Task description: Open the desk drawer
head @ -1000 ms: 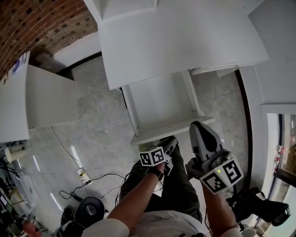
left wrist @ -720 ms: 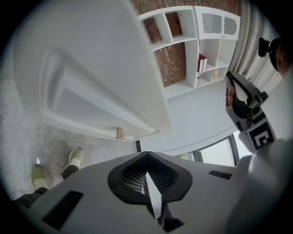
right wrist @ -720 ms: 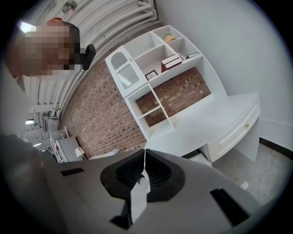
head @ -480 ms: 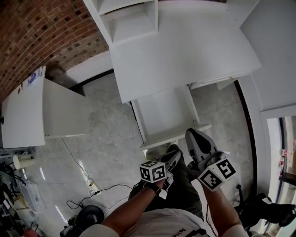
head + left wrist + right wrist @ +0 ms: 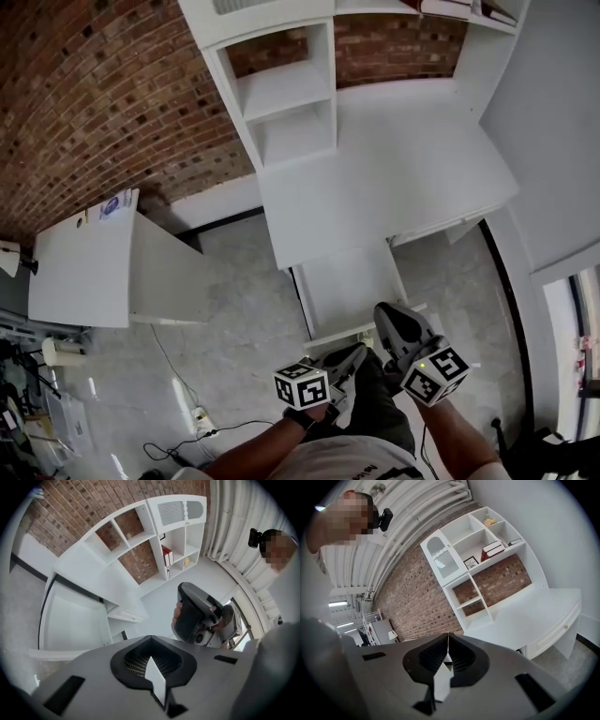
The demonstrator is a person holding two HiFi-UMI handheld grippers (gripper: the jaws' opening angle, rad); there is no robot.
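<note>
Head view: left tool [image 5: 349,359] and right tool [image 5: 386,317], jaws together, empty, hover by the open drawer [image 5: 349,281] under the desk [image 5: 394,178].

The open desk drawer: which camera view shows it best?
The head view: it looks down into the open drawer and shows its whole white inside. The left gripper view shows it stretched at the left edge. The right gripper view shows only another drawer front, which is shut.
</note>
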